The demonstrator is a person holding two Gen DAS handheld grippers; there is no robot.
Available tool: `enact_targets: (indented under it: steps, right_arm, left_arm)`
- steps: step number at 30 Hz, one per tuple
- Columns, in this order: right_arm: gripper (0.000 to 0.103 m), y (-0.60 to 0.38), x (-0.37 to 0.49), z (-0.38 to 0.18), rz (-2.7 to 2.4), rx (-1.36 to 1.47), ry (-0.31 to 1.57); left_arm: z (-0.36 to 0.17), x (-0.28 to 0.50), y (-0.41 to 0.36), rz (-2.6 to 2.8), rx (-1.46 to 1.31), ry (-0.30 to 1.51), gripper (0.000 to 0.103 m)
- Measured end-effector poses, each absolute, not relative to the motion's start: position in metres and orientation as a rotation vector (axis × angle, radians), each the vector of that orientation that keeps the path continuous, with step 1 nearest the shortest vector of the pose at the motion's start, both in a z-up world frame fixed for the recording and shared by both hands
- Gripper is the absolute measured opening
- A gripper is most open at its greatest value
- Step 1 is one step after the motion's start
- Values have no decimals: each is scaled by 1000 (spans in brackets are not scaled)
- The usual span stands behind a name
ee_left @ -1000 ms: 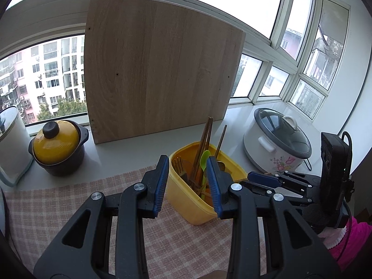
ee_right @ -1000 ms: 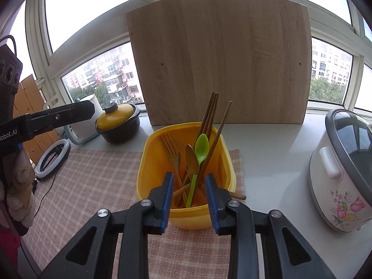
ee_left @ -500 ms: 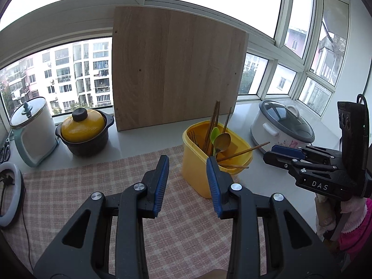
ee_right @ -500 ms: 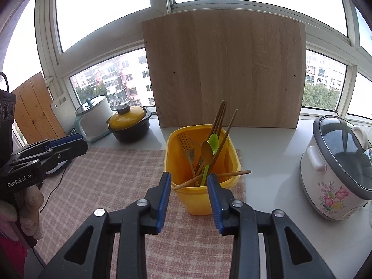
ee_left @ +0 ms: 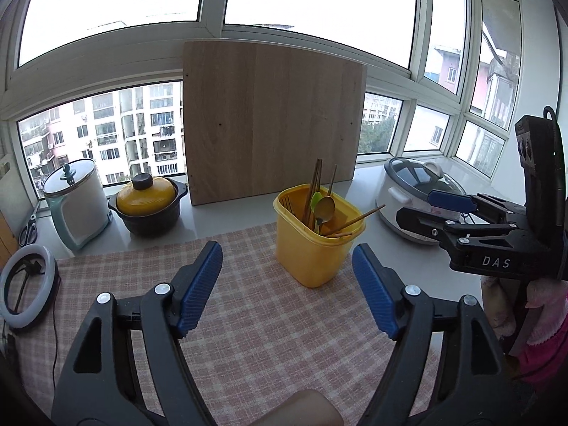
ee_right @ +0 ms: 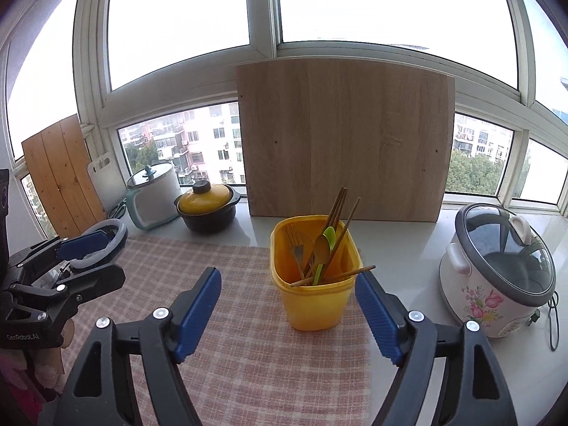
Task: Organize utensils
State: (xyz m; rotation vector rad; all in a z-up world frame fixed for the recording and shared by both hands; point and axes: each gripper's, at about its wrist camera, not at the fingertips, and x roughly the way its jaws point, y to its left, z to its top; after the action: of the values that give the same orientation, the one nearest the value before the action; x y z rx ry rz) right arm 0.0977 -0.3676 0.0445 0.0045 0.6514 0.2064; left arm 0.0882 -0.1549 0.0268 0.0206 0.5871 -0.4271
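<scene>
A yellow plastic holder stands on the pink checked cloth. It holds brown chopsticks, a fork, a brown spoon and a green spoon; one chopstick lies across its rim. My left gripper is open and empty, well back from the holder. My right gripper is open and empty, also back from it. Each gripper shows at the edge of the other's view.
A large wooden board leans on the window behind the holder. A white rice cooker stands right. A yellow-lidded black pot, a white kettle and a ring light stand left.
Both grippers have pulled back and up from the holder and their jaws have opened wide. One chopstick now lies across the holder's rim.
</scene>
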Motion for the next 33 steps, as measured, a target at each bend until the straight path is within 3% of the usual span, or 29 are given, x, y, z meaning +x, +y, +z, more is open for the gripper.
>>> enact_targets:
  steps: [6,14,33]
  right_arm:
    - [99,-361,84,52,166,-28,617]
    - [103,-358,75,52,135,-23,596]
    - [103,-361,73,44,116,6,614]
  left_arm:
    - [26,75,-155,-391,36,593,94]
    - [23,69,-144,-308,8,622,102]
    - [15,64,-140,-240,48,643,103]
